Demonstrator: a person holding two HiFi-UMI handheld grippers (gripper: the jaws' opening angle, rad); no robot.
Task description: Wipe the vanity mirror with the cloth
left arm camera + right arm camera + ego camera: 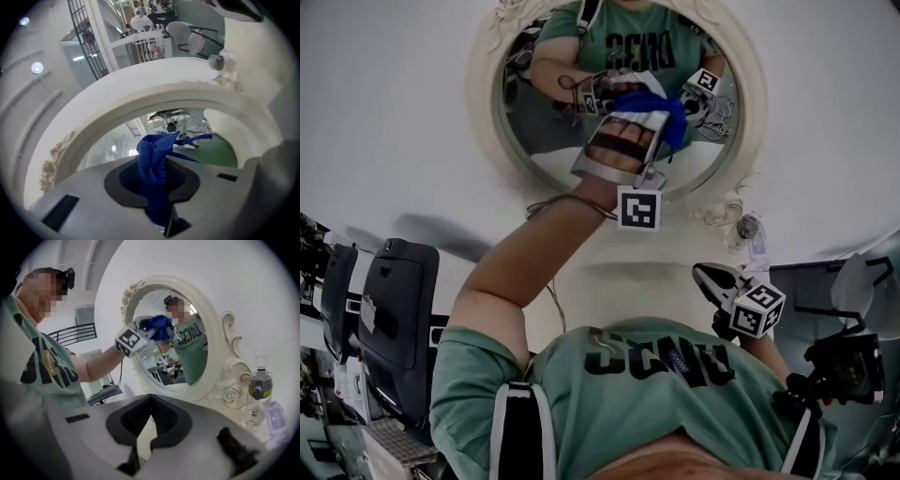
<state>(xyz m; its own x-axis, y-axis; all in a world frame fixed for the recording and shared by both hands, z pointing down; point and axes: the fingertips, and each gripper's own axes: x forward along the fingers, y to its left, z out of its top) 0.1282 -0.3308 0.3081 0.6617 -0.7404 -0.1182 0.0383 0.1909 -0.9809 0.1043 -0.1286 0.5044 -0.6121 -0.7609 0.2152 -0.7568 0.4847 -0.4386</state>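
My left tool (630, 120) pinches the blue cloth (155, 159) against the vanity mirror (546, 117) to wipe it; my right tool (149, 403), pressed together, hangs clear.

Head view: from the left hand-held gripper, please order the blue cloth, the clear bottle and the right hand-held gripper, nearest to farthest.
1. The blue cloth: clamped in the left hand-held gripper itself, top centre.
2. The clear bottle: lower right, beside the mirror frame.
3. The right hand-held gripper: lower still, on the right.
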